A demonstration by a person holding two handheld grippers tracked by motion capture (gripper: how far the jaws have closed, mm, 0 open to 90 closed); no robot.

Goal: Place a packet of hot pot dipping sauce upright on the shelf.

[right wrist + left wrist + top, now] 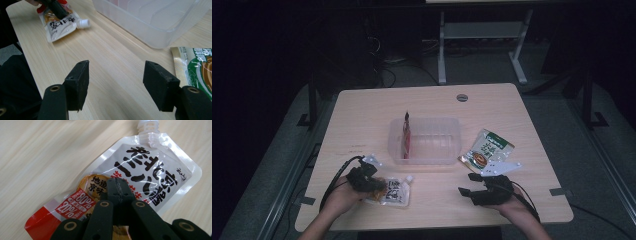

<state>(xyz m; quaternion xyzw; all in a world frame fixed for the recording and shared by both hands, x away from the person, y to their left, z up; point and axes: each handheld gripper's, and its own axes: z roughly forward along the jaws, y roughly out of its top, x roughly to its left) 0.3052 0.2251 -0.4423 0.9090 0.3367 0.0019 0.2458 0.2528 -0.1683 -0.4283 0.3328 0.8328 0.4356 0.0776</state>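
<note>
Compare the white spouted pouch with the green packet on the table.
The white spouted pouch has a screw spout; the green packet is flat with none. The pouch is pinched in the shut jaws of the left gripper; the packet lies free beside the open right gripper. Both lie outside the clear tub.

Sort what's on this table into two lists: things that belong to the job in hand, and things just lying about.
In the job:
- spouted pouch, clamped in the left hand-held gripper
- clear plastic bin, with a red packet standing inside
- likely the green packet, by the open right hand-held gripper

Lying about:
- grey round cap in the tabletop
- table frame on the floor behind
</note>
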